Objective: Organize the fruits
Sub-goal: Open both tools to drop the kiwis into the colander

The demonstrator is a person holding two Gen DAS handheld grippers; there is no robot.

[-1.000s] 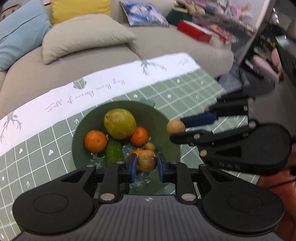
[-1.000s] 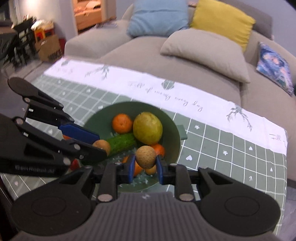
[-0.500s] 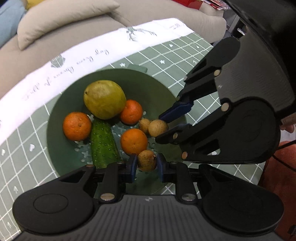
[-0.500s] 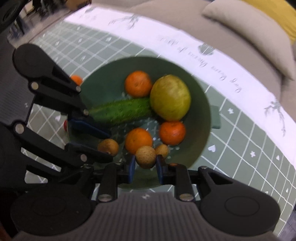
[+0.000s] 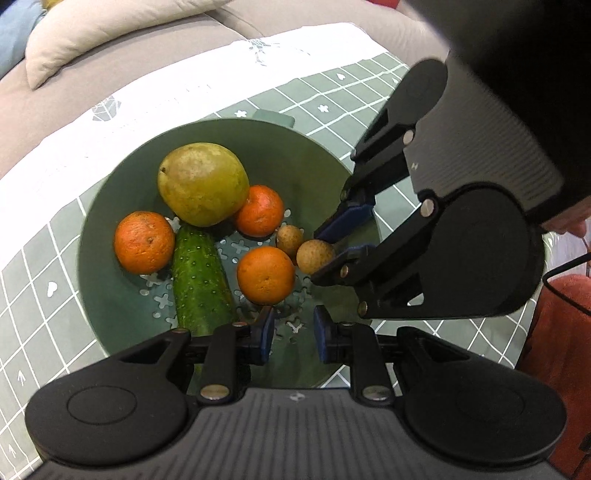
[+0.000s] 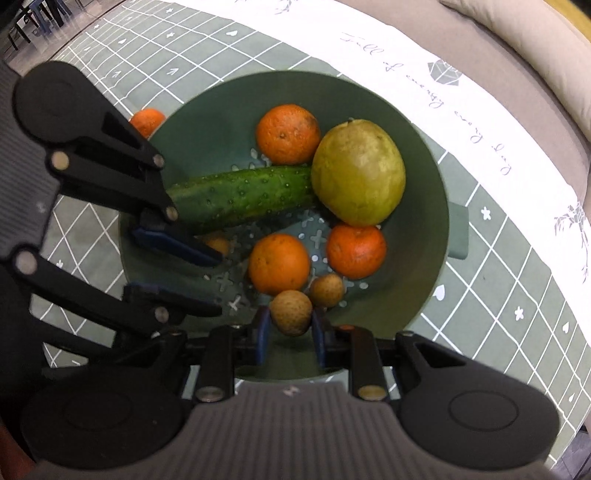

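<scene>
A dark green bowl (image 5: 110,295) (image 6: 424,155) holds a yellow-green pear (image 5: 202,183) (image 6: 357,171), three oranges (image 5: 144,242), a cucumber (image 5: 201,280) (image 6: 240,197) and a small brown longan (image 5: 290,238) (image 6: 327,290). My left gripper (image 5: 293,334) (image 6: 218,286) is open and empty, low over the bowl floor. My right gripper (image 6: 290,330) (image 5: 334,251) is shut on a second longan (image 6: 291,311) (image 5: 316,256), just above the bowl beside the front orange (image 6: 279,263).
The bowl sits on a green checked tablecloth (image 6: 517,277) with a white lettered border. Another orange (image 6: 147,121) lies outside the bowl's far left rim. A beige sofa with cushions (image 5: 110,33) is beyond the table. Something red (image 5: 565,332) is at right.
My left gripper has opened and the longan it held is gone from its jaws. Both grippers have come lower over the bowl. My right gripper still holds its longan.
</scene>
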